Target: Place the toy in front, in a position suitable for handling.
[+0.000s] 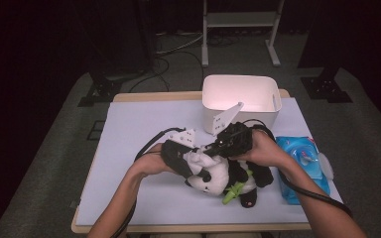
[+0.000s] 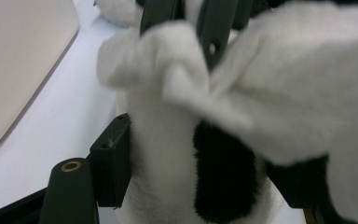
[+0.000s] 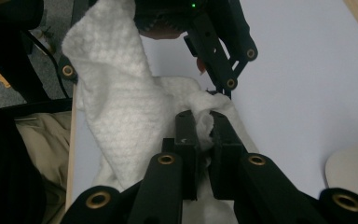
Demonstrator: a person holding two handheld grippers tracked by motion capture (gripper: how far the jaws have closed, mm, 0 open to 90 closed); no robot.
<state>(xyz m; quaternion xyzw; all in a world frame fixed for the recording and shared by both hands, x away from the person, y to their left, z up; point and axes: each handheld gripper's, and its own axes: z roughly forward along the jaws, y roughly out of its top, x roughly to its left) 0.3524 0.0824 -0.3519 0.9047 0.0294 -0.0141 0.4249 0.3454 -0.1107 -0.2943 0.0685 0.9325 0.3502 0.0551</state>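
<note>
A black and white panda plush [image 1: 218,179] with a green leaf lies on the white table cover, near the front middle. My left gripper [image 1: 184,161] comes in from the left and clamps the plush's head end; in the left gripper view the plush [image 2: 168,182] fills the gap between its jaws [image 2: 200,172], and the left pad [image 2: 114,158] presses into the fur. My right gripper [image 3: 204,122] is shut on a fold of a white cloth [image 3: 116,107] that is stretched over the plush. From above, the right gripper [image 1: 212,149] sits just over the cloth [image 1: 196,157].
A white plastic bin [image 1: 273,101] stands at the back of the table, right of centre. A blue pack of wipes [image 1: 302,163] lies by the right edge, just beyond my right wrist. The table cover's left half [image 1: 129,129] is bare.
</note>
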